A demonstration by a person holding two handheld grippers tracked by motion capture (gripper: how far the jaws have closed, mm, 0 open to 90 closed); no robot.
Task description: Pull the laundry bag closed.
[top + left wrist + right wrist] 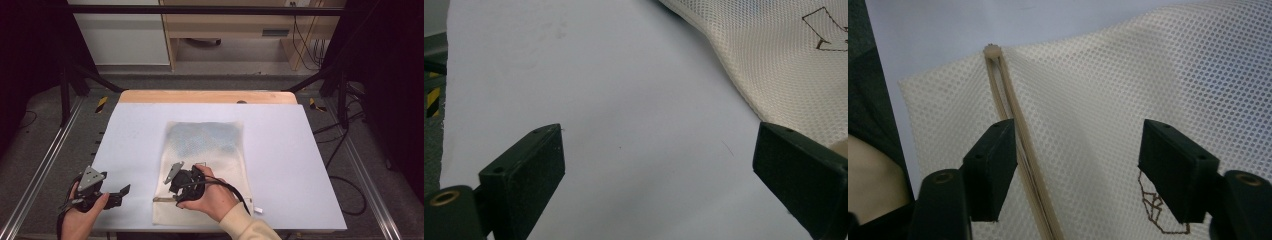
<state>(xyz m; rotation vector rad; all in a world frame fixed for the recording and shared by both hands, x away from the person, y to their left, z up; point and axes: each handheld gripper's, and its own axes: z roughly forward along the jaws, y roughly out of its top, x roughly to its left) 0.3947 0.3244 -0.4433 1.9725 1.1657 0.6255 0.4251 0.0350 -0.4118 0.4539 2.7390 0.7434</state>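
Mesh bag point(205, 150) flat mid-table, right gripper point(1075, 165) over its near end

The cream honeycomb-mesh bag lies on the pale table point(290, 150), bare surface all round it – widest to left and right. The right gripper's fingers stand apart above the mesh, its zipper point(1018, 145) running between them, nothing gripped. The left gripper point(659, 175) rests by the table's near left edge, fingers open over bare surface, just beside the bag's edge.

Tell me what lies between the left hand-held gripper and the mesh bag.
Nothing: in the high view, bare white table separates the left hand-held gripper from the mesh bag. The left gripper view shows the same bare stretch.
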